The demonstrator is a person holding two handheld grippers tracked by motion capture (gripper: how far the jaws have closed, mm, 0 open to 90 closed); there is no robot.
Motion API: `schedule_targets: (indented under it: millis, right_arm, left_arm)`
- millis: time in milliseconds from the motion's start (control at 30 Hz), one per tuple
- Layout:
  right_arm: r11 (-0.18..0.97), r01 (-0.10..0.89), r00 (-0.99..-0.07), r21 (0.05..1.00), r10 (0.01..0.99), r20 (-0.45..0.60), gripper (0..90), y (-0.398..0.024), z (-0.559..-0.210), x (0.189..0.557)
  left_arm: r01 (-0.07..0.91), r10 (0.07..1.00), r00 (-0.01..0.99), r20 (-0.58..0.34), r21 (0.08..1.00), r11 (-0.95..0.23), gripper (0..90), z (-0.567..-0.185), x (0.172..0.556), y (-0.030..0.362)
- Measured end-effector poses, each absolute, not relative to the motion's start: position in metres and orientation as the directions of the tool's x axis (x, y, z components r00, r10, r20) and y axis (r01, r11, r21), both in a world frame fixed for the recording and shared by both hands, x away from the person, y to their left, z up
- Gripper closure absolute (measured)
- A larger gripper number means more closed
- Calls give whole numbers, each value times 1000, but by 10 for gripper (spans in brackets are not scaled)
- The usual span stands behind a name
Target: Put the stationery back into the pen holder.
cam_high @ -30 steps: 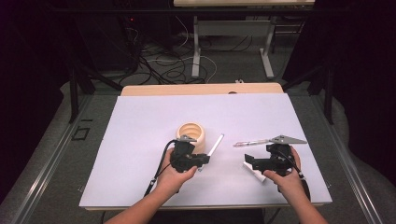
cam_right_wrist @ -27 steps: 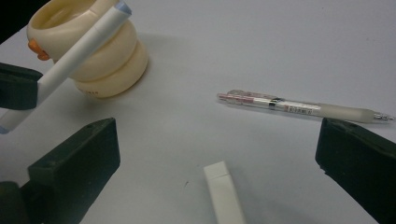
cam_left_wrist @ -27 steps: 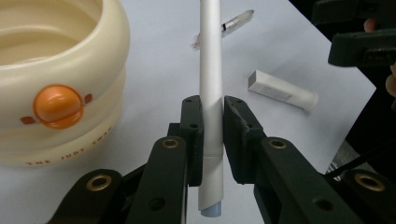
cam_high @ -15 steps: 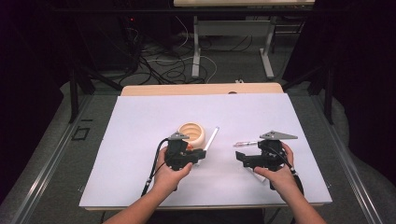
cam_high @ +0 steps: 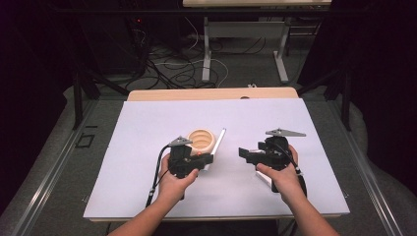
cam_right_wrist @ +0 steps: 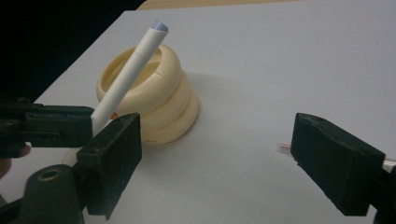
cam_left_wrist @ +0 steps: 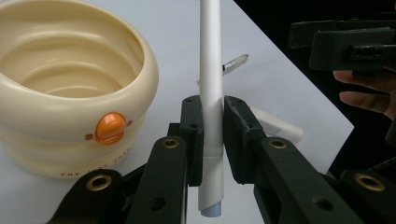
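Left gripper (cam_left_wrist: pixel 212 140) pinches a slim white pen (cam_left_wrist: pixel 210 70) beside the cream ribbed plastic cup (cam_left_wrist: pixel 70 93), right gripper (cam_right_wrist: pixel 215 163) spread empty — a slack pinch could drop it toward the white board's (cam_high: pixel 147 123) near edge.

Lab or recording studio. White tabletop (cam_high: pixel 147 123) on a wood-edged bench, dark surround. Tangled cables (cam_high: pixel 177 69) across grey floor (cam_high: pixel 54 162) behind. White metal desk legs (cam_high: pixel 206 54) at rear. Black stand struts (cam_high: pixel 83 83) flank both sides.

cup (cam_left_wrist: pixel 70 93) lettering blurred, left edge cropped
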State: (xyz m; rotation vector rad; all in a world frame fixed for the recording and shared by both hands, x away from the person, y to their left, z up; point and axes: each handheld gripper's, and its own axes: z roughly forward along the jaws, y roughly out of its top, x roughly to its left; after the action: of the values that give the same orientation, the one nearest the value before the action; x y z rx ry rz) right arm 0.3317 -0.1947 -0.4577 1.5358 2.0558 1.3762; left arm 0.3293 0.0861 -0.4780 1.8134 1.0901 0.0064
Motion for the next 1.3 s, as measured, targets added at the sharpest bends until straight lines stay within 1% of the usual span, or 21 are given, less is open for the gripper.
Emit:
schedule_targets:
  millis: [100, 200, 367, 500, 567, 600, 667, 700, 800, 833, 867, 933, 967, 1000, 1067, 1133, 1167, 1300]
  right_arm:
    - [8, 631, -422, 776, 843, 334, 201, -187, -453, 335]
    - [-5, 641, -423, 767, 832, 359, 230, -179, -448, 336]
    - [-45, 641, -407, 766, 826, 389, 288, -168, -442, 339]
    - [-71, 648, -408, 758, 808, 425, 289, -163, -439, 342]
    - [-81, 678, -396, 730, 797, 456, 308, -159, -437, 343]
    - [-81, 678, -396, 730, 797, 456, 308, -159, -437, 343]
    - [-116, 730, -361, 673, 771, 525, 334, -158, -439, 346]
    - [-116, 730, -361, 673, 771, 525, 334, -158, -439, 346]
    - [-144, 774, -339, 617, 728, 595, 403, -158, -443, 349]
    - [-147, 785, -329, 602, 725, 606, 412, -159, -444, 349]
    - [-158, 779, -324, 606, 726, 606, 428, -159, -447, 350]
    - [-156, 792, -317, 591, 723, 614, 475, -161, -449, 351]
    - [-162, 807, -301, 568, 715, 631, 488, -162, -450, 351]
    - [-162, 807, -301, 568, 715, 631, 488, -162, -450, 351]
    - [-173, 805, -300, 568, 707, 640, 519, -163, -453, 352]
    - [-179, 820, -290, 543, 688, 665, 523, -163, -455, 353]
    - [-180, 833, -298, 524, 651, 698, 514, -164, -459, 355]
    - [-173, 854, -293, 491, 619, 728, 521, -167, -463, 356]
  left_arm:
    - [664, 672, 598, -437, 739, -110, 785, -477, 329, 88]
    - [663, 672, 597, -438, 741, -106, 785, -476, 330, 89]
    - [659, 672, 595, -441, 746, -94, 784, -474, 329, 91]
    - [651, 670, 599, -438, 754, -90, 785, -474, 329, 91]
    - [650, 670, 599, -438, 754, -89, 784, -474, 329, 92]
    - [649, 670, 600, -437, 755, -89, 784, -473, 329, 92]
    - [648, 670, 600, -436, 757, -88, 785, -474, 329, 91]
    - [647, 669, 602, -436, 758, -88, 785, -474, 329, 91]
    - [648, 669, 600, -439, 757, -85, 785, -474, 329, 91]
    - [648, 668, 600, -440, 757, -84, 784, -474, 329, 91]
    - [648, 670, 599, -439, 757, -83, 784, -475, 328, 91]
    - [649, 668, 599, -440, 756, -84, 784, -475, 328, 91]
    - [649, 670, 600, -438, 756, -86, 785, -475, 328, 91]
    - [647, 670, 601, -436, 757, -87, 785, -476, 328, 91]
    - [648, 668, 602, -437, 756, -90, 784, -477, 328, 90]
    - [647, 668, 605, -434, 757, -94, 785, -477, 327, 89]
    - [649, 667, 604, -435, 755, -96, 785, -477, 327, 89]
    - [647, 667, 607, -431, 756, -99, 785, -479, 327, 88]
